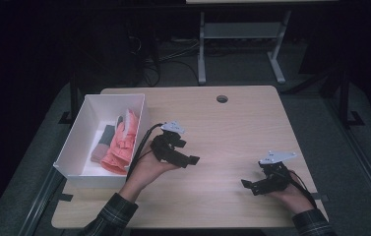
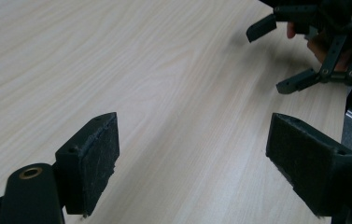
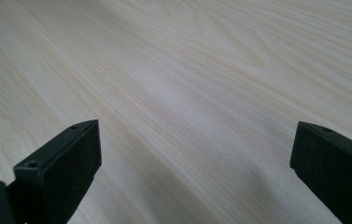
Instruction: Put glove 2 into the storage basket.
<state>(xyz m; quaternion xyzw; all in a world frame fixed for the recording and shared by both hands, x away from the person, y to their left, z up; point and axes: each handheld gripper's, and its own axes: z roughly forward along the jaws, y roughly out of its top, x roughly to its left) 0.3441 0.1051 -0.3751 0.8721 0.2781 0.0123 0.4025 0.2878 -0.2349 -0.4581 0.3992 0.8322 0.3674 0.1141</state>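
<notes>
A white box [image 1: 70,142] stands on the left part of the wooden table [image 1: 232,132]. In it lie a pink glove [image 1: 121,142] and a grey one [image 1: 103,143]. My left gripper [image 1: 179,152] is held just right of the box, a little above the table, open, with nothing between its jaws. In the left gripper view the left gripper [image 2: 194,158] looks across bare wood at the right gripper [image 2: 304,51]. My right gripper [image 1: 253,179] hovers near the front right of the table, open and empty. Bare wood lies between the jaws of the right gripper [image 3: 192,163] in the right gripper view.
A round cable hole [image 1: 222,99] sits near the table's far edge. Behind the table stands a white desk frame [image 1: 242,34] with cables on the dark floor. Bare wood stretches between and beyond the two grippers.
</notes>
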